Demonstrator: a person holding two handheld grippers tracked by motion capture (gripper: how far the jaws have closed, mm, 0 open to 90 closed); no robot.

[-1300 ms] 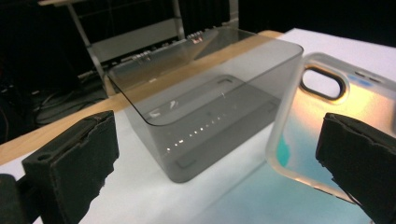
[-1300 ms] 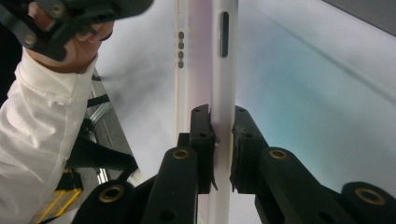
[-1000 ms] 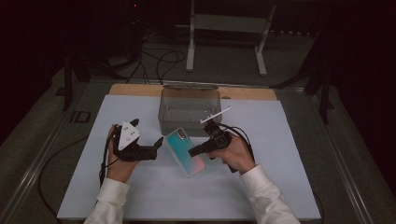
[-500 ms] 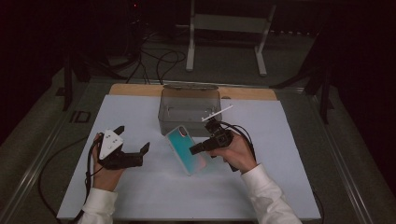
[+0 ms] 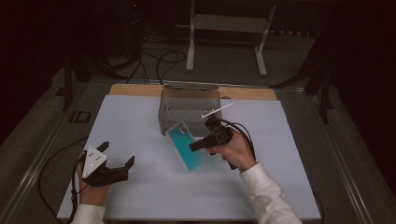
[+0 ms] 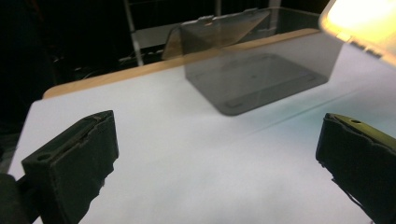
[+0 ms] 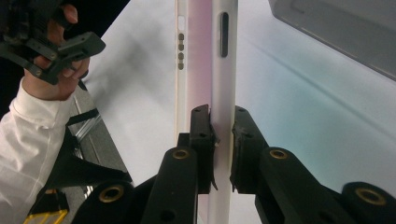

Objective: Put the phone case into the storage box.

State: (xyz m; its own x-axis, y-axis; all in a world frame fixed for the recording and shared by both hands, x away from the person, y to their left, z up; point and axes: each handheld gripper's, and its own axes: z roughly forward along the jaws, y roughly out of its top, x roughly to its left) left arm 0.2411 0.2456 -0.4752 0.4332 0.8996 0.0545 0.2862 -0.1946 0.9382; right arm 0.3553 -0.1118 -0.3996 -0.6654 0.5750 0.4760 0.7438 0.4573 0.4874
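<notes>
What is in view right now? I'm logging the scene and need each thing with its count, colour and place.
Slim rectangular teal-backed phone case with white rim: one, held on edge above the middle of the table.
Clear grey plastic box: one, lid open, at the table's far middle.
White table sheet: one, covers the tabletop.
Light wooden board edge: one, along the far side.
White metal stand: one, on the floor beyond.
Black cables: several, on the floor beyond.
Left tongs: black, open, near left of the table.
Right tongs: black, shut on the case's rim.
</notes>
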